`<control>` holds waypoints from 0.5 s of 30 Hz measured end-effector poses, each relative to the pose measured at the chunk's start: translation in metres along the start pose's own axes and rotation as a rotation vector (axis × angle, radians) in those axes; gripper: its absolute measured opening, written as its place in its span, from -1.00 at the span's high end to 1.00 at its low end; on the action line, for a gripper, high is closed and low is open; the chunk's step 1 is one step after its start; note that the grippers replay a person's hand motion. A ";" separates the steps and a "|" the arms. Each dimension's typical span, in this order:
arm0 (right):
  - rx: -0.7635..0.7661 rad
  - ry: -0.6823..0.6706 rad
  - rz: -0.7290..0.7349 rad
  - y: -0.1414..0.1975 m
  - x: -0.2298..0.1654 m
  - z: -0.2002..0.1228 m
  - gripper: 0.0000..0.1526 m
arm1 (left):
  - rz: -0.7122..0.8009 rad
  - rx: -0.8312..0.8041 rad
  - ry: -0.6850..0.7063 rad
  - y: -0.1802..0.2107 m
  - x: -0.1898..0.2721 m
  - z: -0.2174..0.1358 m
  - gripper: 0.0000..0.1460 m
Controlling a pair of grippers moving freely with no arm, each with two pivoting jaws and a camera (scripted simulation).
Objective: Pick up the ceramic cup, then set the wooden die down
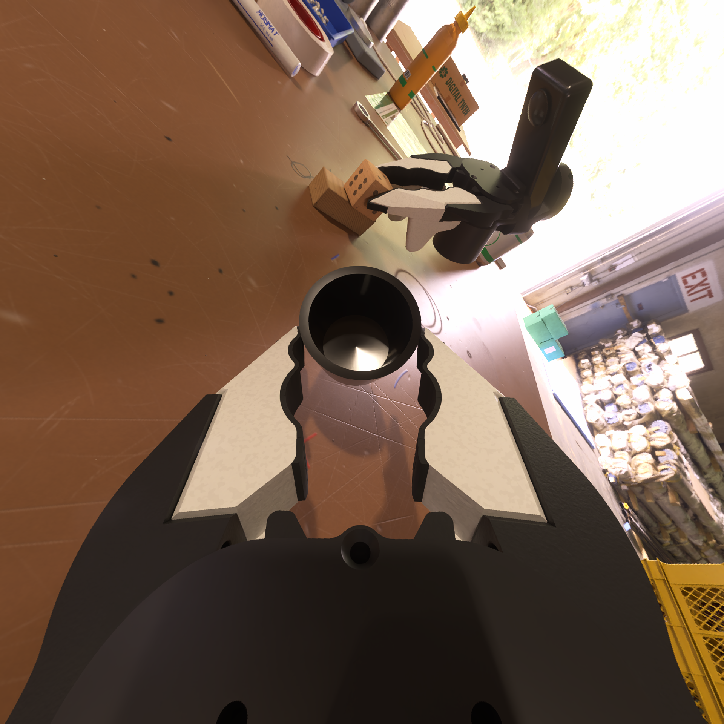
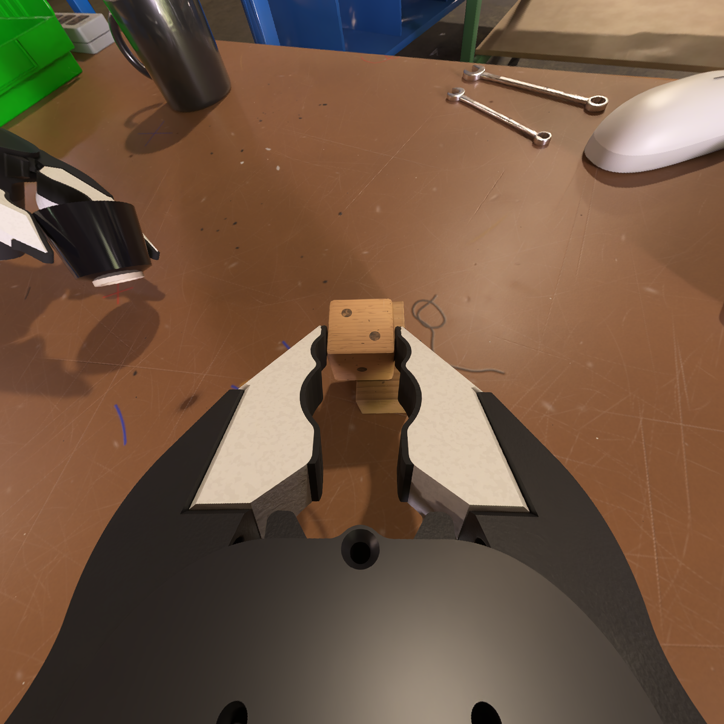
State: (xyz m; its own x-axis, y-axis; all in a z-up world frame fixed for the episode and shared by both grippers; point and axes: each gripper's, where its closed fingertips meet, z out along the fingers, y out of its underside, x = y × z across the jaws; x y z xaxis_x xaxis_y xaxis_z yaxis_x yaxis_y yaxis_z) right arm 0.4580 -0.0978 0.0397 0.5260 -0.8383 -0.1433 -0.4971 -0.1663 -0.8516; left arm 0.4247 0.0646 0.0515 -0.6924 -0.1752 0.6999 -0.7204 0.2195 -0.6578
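One glossy black ceramic cup (image 1: 358, 323) sits at the centre of the left wrist view, pinched at its sides between the tips of the left claw (image 1: 359, 341), which is closed on it at a middling spread. Here the cup's open mouth faces the camera. The right wrist view shows what this one cannot: the cup (image 2: 96, 239) at the left edge is tilted and lifted off the scratched brown surface (image 2: 470, 243), with its pale foot ring showing and a shadow beneath.

One light wooden die with dark pips (image 2: 360, 327) is clamped between the fingertips of the right claw (image 2: 360, 341), just above the centre of the right wrist view. One plain wooden block (image 2: 378, 397) lies directly under it; whether the die touches the block cannot be told. The left wrist view gives the same pair from the side: the die (image 1: 364, 182) in the right claw (image 1: 372, 188), just beside the block (image 1: 337, 200), right of centre in the upper half.

Only the right wrist view shows two silver spanners (image 2: 501, 115), one steel jug (image 2: 176, 51), one green bin (image 2: 31, 58) and one white rounded shell (image 2: 662, 125). Only the left wrist view shows one orange squeeze bottle (image 1: 427, 60), one tape roll (image 1: 309, 39) and one yellow crate (image 1: 693, 627).
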 end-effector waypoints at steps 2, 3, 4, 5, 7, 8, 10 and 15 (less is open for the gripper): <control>-0.002 -0.002 0.005 -0.001 0.001 0.001 0.55 | -0.003 -0.001 0.000 0.000 -0.001 0.000 0.20; -0.002 -0.003 0.007 -0.001 0.001 0.001 0.55 | -0.005 0.000 -0.001 0.000 -0.001 0.000 0.20; -0.003 -0.004 0.010 -0.001 0.002 0.001 0.55 | -0.006 0.000 -0.001 0.000 -0.001 0.000 0.20; -0.004 -0.005 0.013 -0.001 0.002 0.001 0.55 | -0.006 -0.001 -0.003 0.000 -0.001 0.000 0.20; -0.008 -0.007 0.019 -0.001 0.002 0.002 0.55 | -0.003 -0.003 -0.006 0.000 -0.001 0.000 0.20; -0.009 -0.008 0.021 -0.001 0.003 0.002 0.55 | -0.003 -0.003 -0.007 0.000 -0.001 0.001 0.20; -0.011 -0.008 0.024 -0.002 0.003 0.002 0.55 | -0.004 -0.004 -0.007 0.000 -0.002 0.001 0.20; -0.016 -0.011 0.032 -0.002 0.004 0.003 0.55 | -0.009 -0.007 -0.010 0.000 -0.002 0.001 0.20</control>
State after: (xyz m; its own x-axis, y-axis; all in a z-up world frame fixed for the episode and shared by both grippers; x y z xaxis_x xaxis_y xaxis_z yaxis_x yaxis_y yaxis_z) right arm 0.4625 -0.0991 0.0393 0.5171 -0.8377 -0.1760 -0.5249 -0.1479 -0.8382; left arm 0.4264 0.0640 0.0495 -0.6865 -0.1863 0.7028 -0.7262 0.2250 -0.6497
